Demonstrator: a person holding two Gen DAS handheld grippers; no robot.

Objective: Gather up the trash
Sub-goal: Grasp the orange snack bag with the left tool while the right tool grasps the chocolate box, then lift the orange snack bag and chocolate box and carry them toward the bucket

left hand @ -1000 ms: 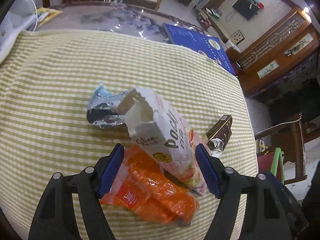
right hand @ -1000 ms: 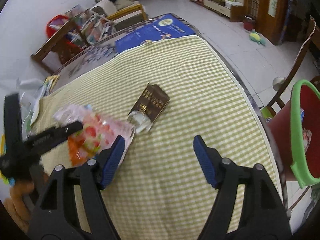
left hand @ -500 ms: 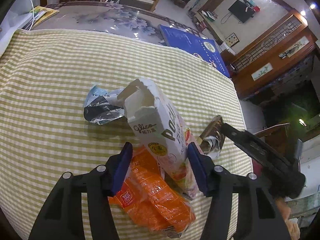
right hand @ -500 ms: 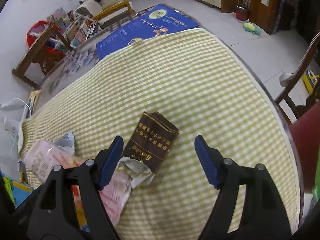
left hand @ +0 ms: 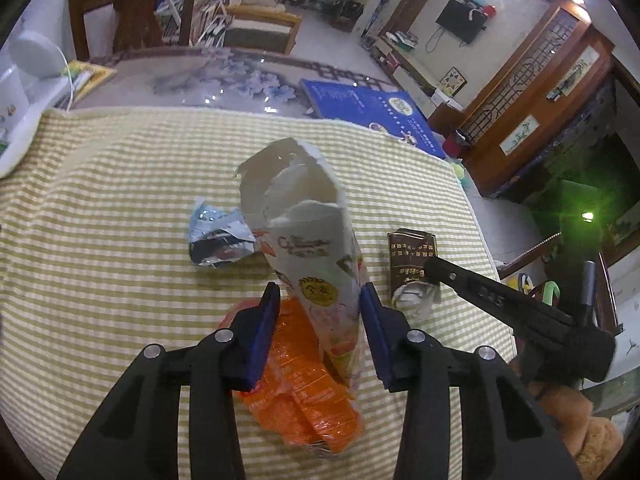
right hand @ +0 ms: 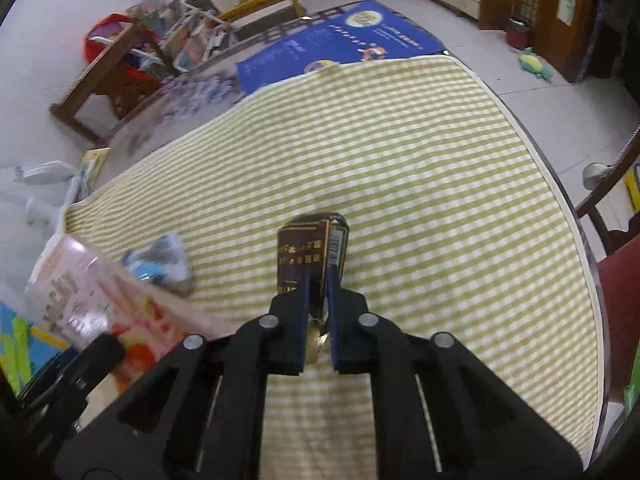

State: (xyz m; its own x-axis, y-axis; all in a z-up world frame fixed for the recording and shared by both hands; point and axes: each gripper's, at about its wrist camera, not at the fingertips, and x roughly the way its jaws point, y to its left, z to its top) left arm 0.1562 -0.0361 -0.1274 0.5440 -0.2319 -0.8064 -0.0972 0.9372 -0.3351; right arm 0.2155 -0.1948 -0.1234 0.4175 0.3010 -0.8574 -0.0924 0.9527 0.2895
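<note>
The left tongs (left hand: 318, 312) had just been closing around the torn white snack box (left hand: 308, 240), which stood tilted up between the blue pads (left hand: 266, 328) — the pads looked to be touching its sides. Under the box lay an orange wrapper (left hand: 296, 376), and just beyond it to the left a crumpled foil wrapper (left hand: 218, 240), both on the green-striped cloth (left hand: 100, 220) covering the tabletop. Further right, the right tongs (right hand: 318, 292) had just snapped together and were clamped on the near end of the dark brown carton (right hand: 310, 252), its crumpled white end beside them.

The snack box was soft and ripped open, so a hard squeeze could probably crush it and let it slip out; lifting it might also drag the orange wrapper along and drop it. The brown carton was held only by one end and could swing or pull free.

Around the cloth sat a blue poster (left hand: 372, 108), a wooden chair (left hand: 132, 12) and a white lamp (left hand: 32, 56). Nothing stood between either pair of tongs and its piece of trash, though the two hands worked close together.
</note>
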